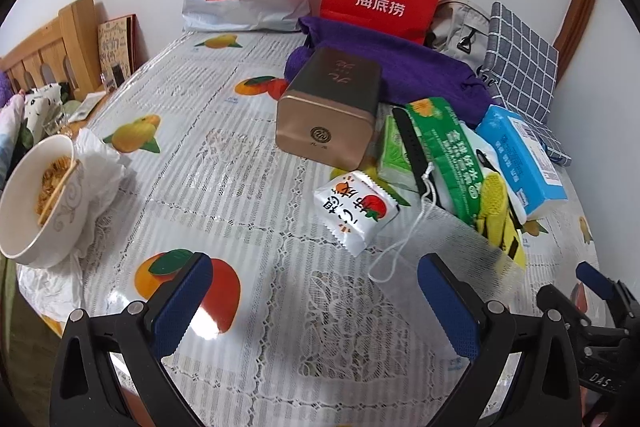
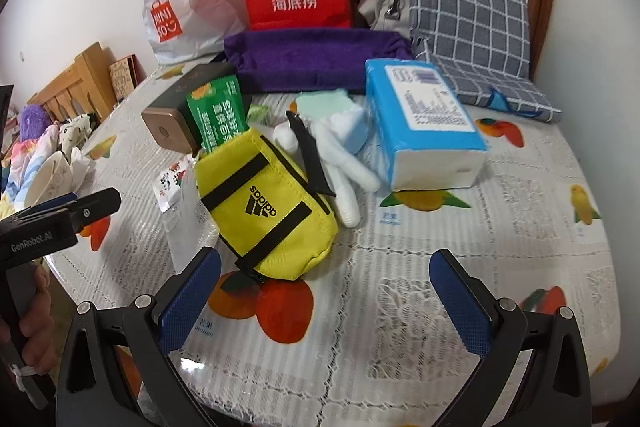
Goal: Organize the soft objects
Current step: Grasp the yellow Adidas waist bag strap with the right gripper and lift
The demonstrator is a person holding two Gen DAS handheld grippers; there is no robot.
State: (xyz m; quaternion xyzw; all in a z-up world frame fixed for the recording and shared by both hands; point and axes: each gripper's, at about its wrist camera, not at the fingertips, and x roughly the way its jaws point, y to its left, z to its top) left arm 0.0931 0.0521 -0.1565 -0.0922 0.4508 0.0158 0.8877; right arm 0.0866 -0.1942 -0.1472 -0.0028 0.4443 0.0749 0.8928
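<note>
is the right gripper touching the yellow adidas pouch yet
Apart. The right wrist view shows the right gripper open, and tablecloth shows between the yellow pouch and both blue fingers, though its near corner sits close to the left one.

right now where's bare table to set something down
Free: the cloth between noodle bowl and gold tin, and the near-right stretch in front of the tissue pack. Crowded: around the yellow pouch, glove and purple towel.
</note>
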